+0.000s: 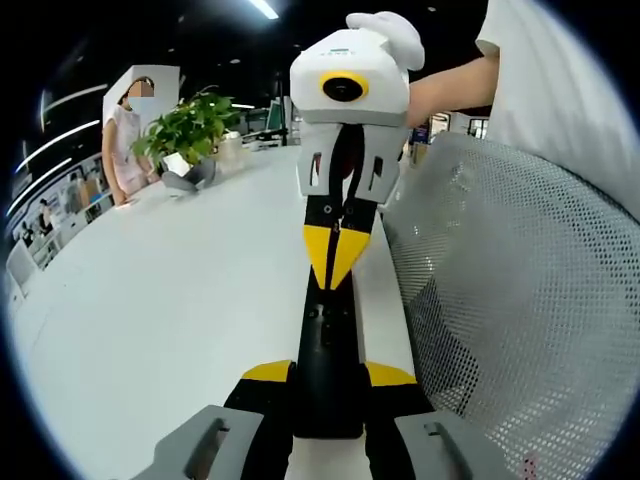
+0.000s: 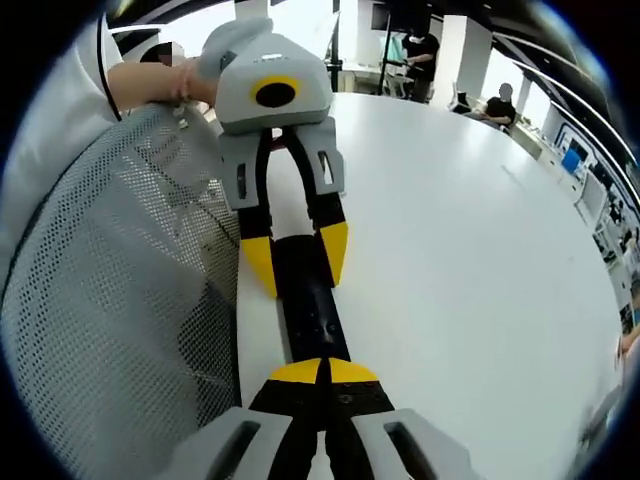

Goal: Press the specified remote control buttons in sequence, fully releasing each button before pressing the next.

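Yellow-tipped fingers (image 1: 268, 372) of the left gripper (image 1: 328, 375) sit clamped on either side of the long black plastic remote control (image 1: 326, 350), gripping its near end. At the remote's far end, the right gripper (image 1: 335, 255) has its two yellow tips pressed together, pointing down onto the remote's top face. From the right gripper view, the right gripper (image 2: 322, 372) shows the same closed tips resting on the remote control (image 2: 310, 300), while the left gripper (image 2: 295, 255) straddles the remote's other end, one finger on each side. The remote lies along the edge of a broad white table (image 1: 170, 300), just beside a grey mesh chair back (image 1: 520, 300). Well beyond the remote stands a leafy green potted plant (image 1: 188, 130).
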`<move>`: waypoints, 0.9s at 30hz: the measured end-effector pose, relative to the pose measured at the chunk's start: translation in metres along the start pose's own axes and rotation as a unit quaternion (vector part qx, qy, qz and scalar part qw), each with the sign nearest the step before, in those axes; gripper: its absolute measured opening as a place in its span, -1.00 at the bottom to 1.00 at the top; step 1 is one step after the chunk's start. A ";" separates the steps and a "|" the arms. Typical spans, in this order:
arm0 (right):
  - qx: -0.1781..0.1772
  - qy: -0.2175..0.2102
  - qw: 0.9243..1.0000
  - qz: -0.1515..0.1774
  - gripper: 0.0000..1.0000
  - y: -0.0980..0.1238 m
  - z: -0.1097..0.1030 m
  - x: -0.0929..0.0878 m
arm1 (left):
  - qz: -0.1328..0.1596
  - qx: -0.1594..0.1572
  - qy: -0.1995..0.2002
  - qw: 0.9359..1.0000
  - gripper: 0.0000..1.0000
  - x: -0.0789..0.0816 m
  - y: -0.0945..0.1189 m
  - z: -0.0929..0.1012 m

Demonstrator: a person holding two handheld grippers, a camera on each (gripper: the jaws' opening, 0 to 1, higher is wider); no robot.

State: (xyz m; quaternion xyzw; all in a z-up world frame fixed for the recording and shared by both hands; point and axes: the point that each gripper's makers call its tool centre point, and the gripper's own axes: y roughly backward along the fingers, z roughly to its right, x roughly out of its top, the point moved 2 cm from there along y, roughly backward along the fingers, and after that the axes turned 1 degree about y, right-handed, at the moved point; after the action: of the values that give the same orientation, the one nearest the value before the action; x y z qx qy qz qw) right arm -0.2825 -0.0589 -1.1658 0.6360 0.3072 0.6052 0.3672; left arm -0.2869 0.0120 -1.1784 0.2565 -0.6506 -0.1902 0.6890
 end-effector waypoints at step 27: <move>-0.042 0.055 0.996 -0.050 -1.00 0.004 0.001 -0.007 | 0.000 -0.002 0.003 1.000 -0.50 -0.001 0.001 0.000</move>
State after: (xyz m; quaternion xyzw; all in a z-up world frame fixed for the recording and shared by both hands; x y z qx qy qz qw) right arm -0.2821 -0.0674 -1.1660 0.5697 0.3327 0.6322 0.4063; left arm -0.2873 0.0132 -1.1791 0.2561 -0.6479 -0.1907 0.6916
